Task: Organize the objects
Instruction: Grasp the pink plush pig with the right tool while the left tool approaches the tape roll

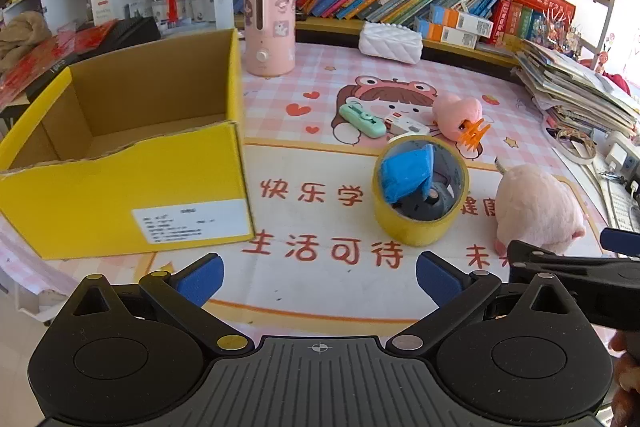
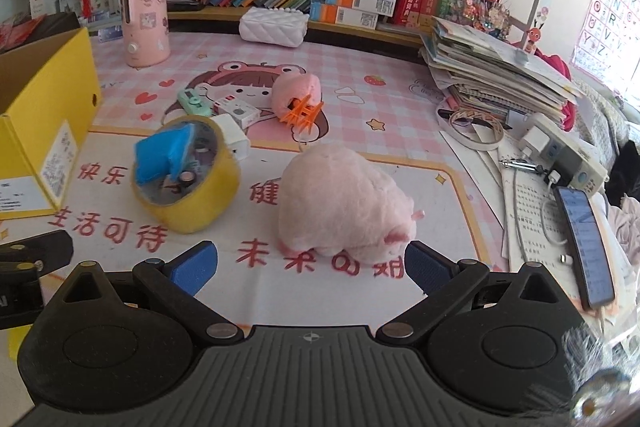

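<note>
An open yellow cardboard box (image 1: 120, 183) (image 2: 44, 115) stands at the left of the table. A yellow tape roll (image 1: 420, 187) (image 2: 188, 179) holds a blue item (image 1: 406, 173) (image 2: 160, 155) and dark parts. A pink plush toy (image 1: 536, 211) (image 2: 344, 195) lies in the middle. Behind are a smaller pink plush (image 1: 456, 115) (image 2: 296, 89), an orange hair claw (image 1: 474, 135) (image 2: 304, 113), a green gadget (image 1: 362, 121) (image 2: 194, 103) and a white box (image 1: 408, 125) (image 2: 236, 111). My left gripper (image 1: 318, 279) is open before the tape roll. My right gripper (image 2: 310, 267) is open just short of the big plush.
A pink cylinder appliance (image 1: 269, 27) (image 2: 145, 19) and a white quilted case (image 1: 390, 43) (image 2: 274, 27) stand at the back below rows of books. A pile of papers (image 2: 496, 75), a power strip (image 2: 564, 155) and a phone (image 2: 588, 243) crowd the right side.
</note>
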The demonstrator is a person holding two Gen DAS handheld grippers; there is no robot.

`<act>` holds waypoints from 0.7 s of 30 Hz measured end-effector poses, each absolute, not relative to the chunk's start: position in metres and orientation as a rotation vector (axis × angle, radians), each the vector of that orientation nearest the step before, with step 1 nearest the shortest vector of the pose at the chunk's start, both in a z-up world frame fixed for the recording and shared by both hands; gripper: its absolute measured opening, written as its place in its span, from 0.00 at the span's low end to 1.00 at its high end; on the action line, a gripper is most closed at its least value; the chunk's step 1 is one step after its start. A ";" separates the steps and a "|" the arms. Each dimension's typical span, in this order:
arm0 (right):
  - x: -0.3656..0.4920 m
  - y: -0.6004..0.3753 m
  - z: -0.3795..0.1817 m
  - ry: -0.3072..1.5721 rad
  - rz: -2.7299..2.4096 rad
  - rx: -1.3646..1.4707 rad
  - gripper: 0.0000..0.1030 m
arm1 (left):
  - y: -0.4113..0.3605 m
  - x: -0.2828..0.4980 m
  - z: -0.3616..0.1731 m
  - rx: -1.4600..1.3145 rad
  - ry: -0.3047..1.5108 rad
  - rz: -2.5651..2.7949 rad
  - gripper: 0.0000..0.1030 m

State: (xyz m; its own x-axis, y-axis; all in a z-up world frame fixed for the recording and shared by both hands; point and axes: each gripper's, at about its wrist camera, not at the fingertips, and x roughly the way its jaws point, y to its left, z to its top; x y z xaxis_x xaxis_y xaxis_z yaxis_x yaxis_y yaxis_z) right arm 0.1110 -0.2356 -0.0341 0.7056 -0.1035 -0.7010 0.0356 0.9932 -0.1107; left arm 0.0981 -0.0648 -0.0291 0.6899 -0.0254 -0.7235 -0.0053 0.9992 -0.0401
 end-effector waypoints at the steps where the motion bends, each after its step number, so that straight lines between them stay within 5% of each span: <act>1: 0.116 -0.238 -0.036 0.789 -0.080 -0.092 0.98 | -0.067 0.100 -0.030 -0.036 0.812 -0.010 1.00; 15: 0.180 -0.265 -0.058 0.831 -0.017 -0.200 0.98 | -0.098 0.131 -0.036 -0.034 0.827 0.010 1.00; 17: 0.184 -0.272 -0.057 0.838 0.025 -0.159 0.80 | -0.104 0.138 -0.038 -0.038 0.834 0.001 1.00; 21: 0.184 -0.285 -0.043 0.807 0.069 -0.092 0.70 | -0.119 0.154 -0.041 -0.030 0.839 -0.029 1.00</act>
State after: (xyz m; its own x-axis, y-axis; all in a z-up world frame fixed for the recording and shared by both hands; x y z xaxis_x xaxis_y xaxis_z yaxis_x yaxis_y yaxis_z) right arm 0.1844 -0.2849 -0.0429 0.6901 0.0264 -0.7232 -0.0967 0.9937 -0.0560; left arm 0.1541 -0.1194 -0.0412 0.6675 -0.0375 -0.7436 0.0140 0.9992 -0.0379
